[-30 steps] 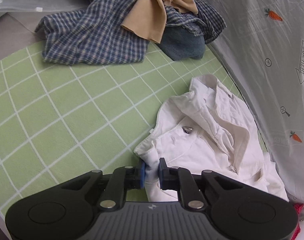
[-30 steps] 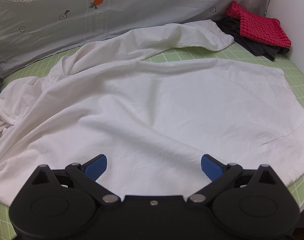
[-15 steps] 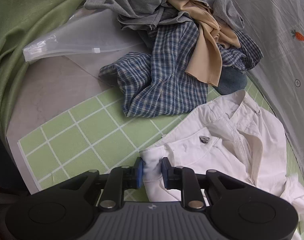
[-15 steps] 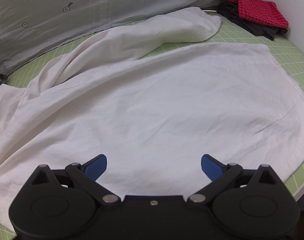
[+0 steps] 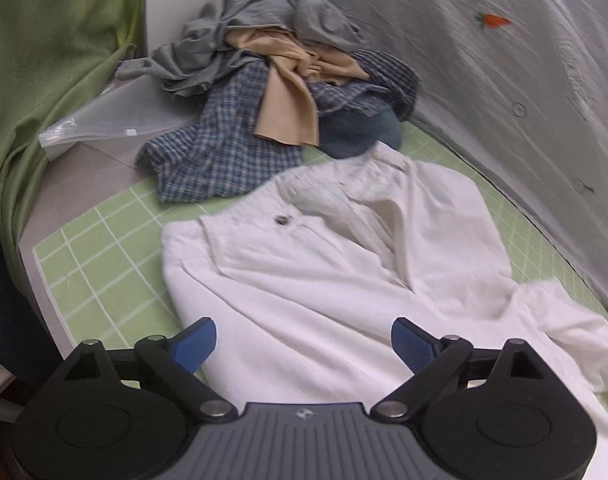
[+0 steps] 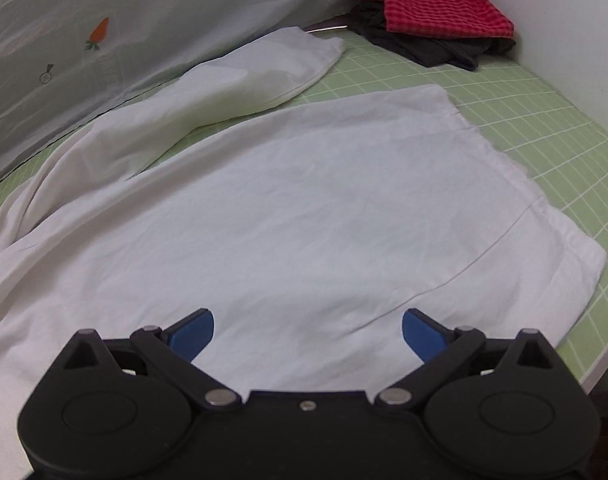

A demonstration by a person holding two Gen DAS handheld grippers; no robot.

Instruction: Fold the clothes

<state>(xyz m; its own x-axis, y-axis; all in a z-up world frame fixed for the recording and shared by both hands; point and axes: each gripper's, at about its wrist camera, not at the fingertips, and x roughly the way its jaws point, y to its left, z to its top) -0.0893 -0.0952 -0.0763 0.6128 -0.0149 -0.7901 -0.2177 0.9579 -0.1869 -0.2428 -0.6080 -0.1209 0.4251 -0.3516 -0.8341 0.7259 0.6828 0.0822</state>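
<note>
A white shirt lies on the green grid mat, its collar and a dark button facing up in the left wrist view. My left gripper hovers over the shirt's near shoulder; its jaws are opening wide and the blue pads press on nothing. In the right wrist view the shirt's flat body spreads across the mat, with one sleeve lying along the back. My right gripper stands open above the near hem, with only flat cloth below it.
A heap of unfolded clothes, grey, tan and blue plaid, sits at the mat's far left corner beside a clear plastic bag and a green curtain. Folded red and dark garments lie at the far right. A carrot-print sheet hangs behind.
My left gripper let go of the shirt's shoulder fold, opened wide and drew back; the collar end now lies spread flat. My right gripper shifted toward the hem side, still open.
</note>
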